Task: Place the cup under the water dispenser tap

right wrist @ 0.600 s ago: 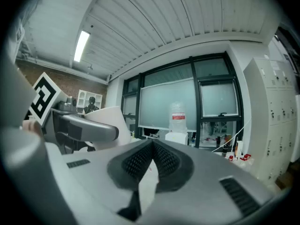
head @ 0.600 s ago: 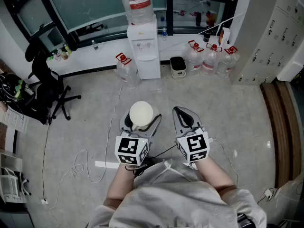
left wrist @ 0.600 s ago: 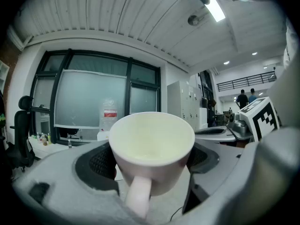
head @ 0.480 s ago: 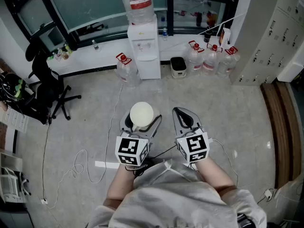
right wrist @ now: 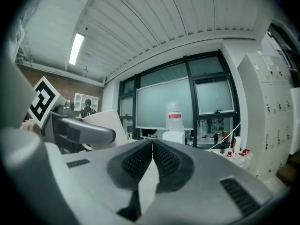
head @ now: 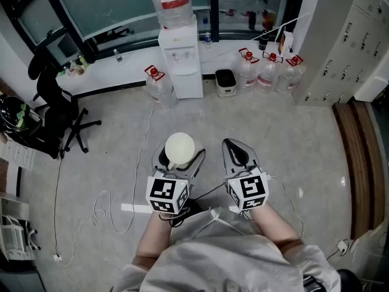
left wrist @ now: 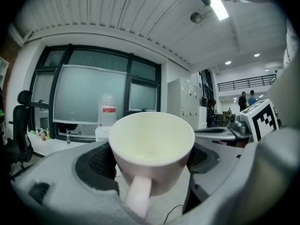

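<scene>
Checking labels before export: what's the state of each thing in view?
cup: upright, empty, clamped in the left gripper, not yet at the dispenser
left gripper: shut on cup, jaws wide
right gripper: shut, empty
dispenser: upright at the wall, bottle on top
spare bottles: upright, red-capped

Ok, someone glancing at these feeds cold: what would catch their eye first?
First the pale cup, upright and empty, clamped between the left tongs right in front of the person. Next the white water dispenser with a big bottle on top, standing against the window wall, ahead across the floor. The right tongs sit shut and empty beside the cup.
</scene>
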The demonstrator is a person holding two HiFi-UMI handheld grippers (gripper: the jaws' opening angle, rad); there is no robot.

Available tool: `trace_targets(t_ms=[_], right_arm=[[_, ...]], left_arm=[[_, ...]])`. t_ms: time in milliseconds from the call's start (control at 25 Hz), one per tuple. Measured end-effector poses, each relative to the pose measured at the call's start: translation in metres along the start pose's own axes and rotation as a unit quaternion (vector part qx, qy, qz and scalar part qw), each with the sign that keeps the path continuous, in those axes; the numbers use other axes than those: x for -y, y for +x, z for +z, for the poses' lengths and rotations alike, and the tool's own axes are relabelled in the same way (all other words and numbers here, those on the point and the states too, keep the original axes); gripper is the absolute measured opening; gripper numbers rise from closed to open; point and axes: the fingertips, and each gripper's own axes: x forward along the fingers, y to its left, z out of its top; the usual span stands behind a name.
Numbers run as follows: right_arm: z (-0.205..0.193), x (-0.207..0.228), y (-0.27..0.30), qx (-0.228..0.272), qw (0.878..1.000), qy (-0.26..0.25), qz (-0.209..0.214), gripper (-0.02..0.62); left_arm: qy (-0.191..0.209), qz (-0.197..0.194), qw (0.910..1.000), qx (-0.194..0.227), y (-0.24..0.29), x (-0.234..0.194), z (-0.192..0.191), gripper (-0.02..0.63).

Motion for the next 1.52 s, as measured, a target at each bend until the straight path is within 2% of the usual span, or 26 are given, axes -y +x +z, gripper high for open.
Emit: trace_targets(t_ms=[240, 480, 760, 1040, 1280, 1520], right_arm=[[-0.011, 0.003, 0.018, -0.007, 1.0, 0.007, 0.005, 0.029], [-0.018, 0.013, 0.067, -0.018, 1.0, 0.011, 0.001, 0.029], [-0.016, 0.031, 0.154, -0.036, 0.999, 0.002, -0.023, 0.029], [-0.01, 0.05, 0.266, -0.063, 0.997, 0.006, -0.048, 0.029], [-0.003, 0.053, 0.35, -0.073, 0.996, 0.015, -0.051, 0.029], [-0.017, 0.065, 0.404, -0.093, 0.994, 0.037, -0.048, 0.029]], left_arm=[[-0.008, 0.005, 0.9999, -0.013, 0.012, -0.015, -0.012, 0.445], [-0.013, -0.004, 0.9997, -0.02, 0.05, -0.053, -0.017, 0.445], [-0.017, -0.033, 0.999, -0.024, 0.121, -0.124, -0.011, 0.445], [-0.027, -0.066, 0.9971, -0.026, 0.199, -0.209, 0.001, 0.445], [-0.025, -0.074, 0.9965, -0.031, 0.246, -0.28, 0.013, 0.445], [-0.028, -0.081, 0.9952, -0.048, 0.283, -0.313, 0.006, 0.445]])
